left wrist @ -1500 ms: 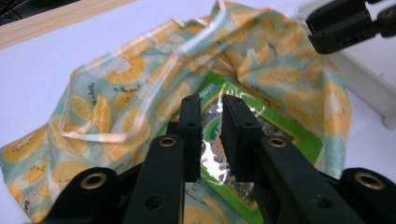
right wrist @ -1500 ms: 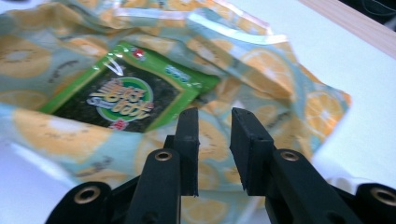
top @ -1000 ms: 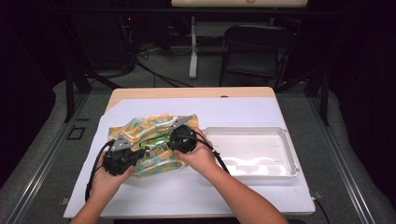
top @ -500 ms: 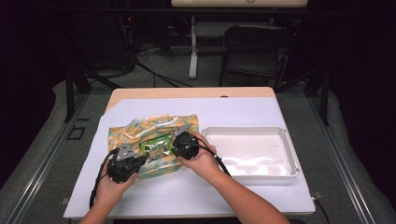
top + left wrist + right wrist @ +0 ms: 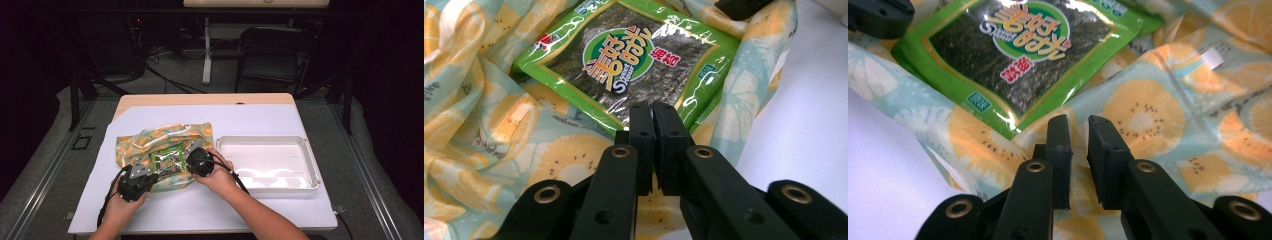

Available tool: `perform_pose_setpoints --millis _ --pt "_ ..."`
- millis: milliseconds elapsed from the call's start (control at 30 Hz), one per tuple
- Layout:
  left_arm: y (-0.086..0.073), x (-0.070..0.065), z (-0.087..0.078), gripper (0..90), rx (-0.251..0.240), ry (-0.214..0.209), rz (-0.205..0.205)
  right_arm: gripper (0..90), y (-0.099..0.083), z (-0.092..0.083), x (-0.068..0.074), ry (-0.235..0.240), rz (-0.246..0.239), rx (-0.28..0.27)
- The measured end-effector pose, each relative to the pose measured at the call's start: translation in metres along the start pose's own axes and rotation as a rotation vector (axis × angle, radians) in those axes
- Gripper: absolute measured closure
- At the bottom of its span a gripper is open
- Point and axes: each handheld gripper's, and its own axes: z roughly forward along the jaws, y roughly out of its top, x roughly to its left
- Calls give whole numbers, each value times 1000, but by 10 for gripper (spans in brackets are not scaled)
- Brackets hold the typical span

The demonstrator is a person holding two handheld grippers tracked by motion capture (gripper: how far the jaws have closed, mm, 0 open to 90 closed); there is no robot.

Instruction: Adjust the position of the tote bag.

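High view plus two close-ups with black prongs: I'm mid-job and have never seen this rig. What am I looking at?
There is no robot arm here: a person carries two hand-held grippers. The high view is from a fixed camera above the table. Each close-up comes from a camera riding on one gripper, looking along its two black fingers.

On the white sheet lies a fruit-print bag with a green seaweed packet on top. An empty white tray sits to its right.

The left gripper has its fingers shut at the packet's near edge; I can't tell whether any fabric is pinched. The right gripper shows a narrow gap over the bag and holds nothing.
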Motion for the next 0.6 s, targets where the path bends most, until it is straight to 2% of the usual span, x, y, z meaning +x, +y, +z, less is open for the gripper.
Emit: perform_pose_setpoints --millis 200,367,500,600 --pt "-2 -2 0 874 6 -5 0 796 -6 1 2 0 -11 24" --pt "-2 -7 0 870 14 -7 24 796 -9 1 4 -4 -10 33" --pt "-2 -9 0 864 18 -6 37 795 -12 -2 8 -20 -39 61" --pt "-2 -10 1 857 28 -13 40 795 -14 -4 11 -21 -42 66"
